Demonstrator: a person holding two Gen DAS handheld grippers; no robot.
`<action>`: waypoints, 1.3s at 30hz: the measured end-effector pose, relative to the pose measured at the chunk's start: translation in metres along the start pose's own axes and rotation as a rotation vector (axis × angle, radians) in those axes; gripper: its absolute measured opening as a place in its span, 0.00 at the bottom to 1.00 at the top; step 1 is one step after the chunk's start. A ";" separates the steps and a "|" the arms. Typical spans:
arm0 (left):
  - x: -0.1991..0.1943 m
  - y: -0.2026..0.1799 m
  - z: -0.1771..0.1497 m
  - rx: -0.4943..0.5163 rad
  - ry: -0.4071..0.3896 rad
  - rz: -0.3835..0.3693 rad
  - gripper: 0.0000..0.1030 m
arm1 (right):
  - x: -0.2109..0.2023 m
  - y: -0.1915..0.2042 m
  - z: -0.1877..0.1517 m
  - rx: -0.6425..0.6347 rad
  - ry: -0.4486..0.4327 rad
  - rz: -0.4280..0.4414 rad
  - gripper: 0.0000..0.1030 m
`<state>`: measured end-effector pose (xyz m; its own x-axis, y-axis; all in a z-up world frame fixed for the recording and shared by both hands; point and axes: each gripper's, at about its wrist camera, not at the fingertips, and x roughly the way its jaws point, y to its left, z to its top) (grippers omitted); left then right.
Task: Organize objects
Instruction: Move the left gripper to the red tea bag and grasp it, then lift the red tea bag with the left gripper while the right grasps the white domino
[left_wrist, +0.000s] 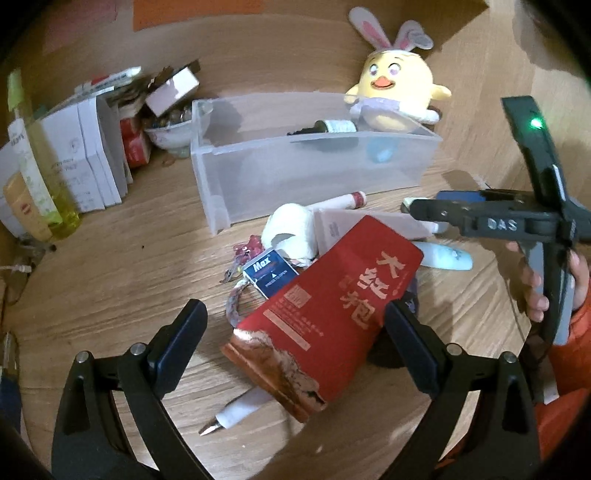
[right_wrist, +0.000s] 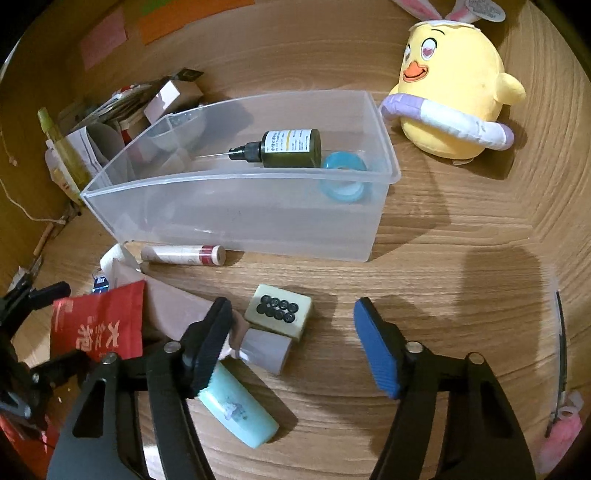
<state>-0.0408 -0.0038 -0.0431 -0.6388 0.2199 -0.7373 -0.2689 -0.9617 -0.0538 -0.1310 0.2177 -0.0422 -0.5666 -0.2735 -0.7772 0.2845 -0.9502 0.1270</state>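
Pouch, red, foil (left_wrist: 325, 314): lying atop the loose pile on the counter (left_wrist: 122, 266), between the spread fingers of the left gripper (left_wrist: 295, 347), not clamped. Long axis diagonal in the left wrist view; crimped torn-looking end toward the camera, printed end pointing up-right toward the clear bin (left_wrist: 295, 170). Step in hand, judged: pickup of the pouch for the bin. Next move calls for closing across the narrow width, lifting clear of the white pen (left_wrist: 236, 411) and blue box (left_wrist: 271, 273) beneath, then carrying over the near wall.

Bin contents: dark dropper bottle (right_wrist: 284, 147), blue tape roll (right_wrist: 343, 177).

Right gripper (right_wrist: 291, 347): fingers wide, empty, hovering by the mahjong tile (right_wrist: 279, 310), grey tube (right_wrist: 264, 349) and mint case (right_wrist: 240, 410).

Beyond the bin: yellow chick plush (right_wrist: 454, 92).
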 end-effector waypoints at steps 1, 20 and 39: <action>-0.002 -0.001 -0.001 0.007 -0.006 0.004 0.89 | 0.001 -0.001 0.001 0.002 0.002 -0.001 0.56; -0.015 0.006 -0.023 0.002 0.045 0.024 0.76 | 0.011 -0.009 0.009 0.006 0.024 -0.026 0.42; -0.031 -0.010 -0.048 0.191 -0.108 0.202 0.78 | 0.006 -0.008 0.003 0.003 0.017 -0.032 0.34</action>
<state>0.0167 -0.0085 -0.0519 -0.7636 0.0530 -0.6435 -0.2524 -0.9418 0.2220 -0.1389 0.2236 -0.0459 -0.5621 -0.2406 -0.7913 0.2643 -0.9588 0.1039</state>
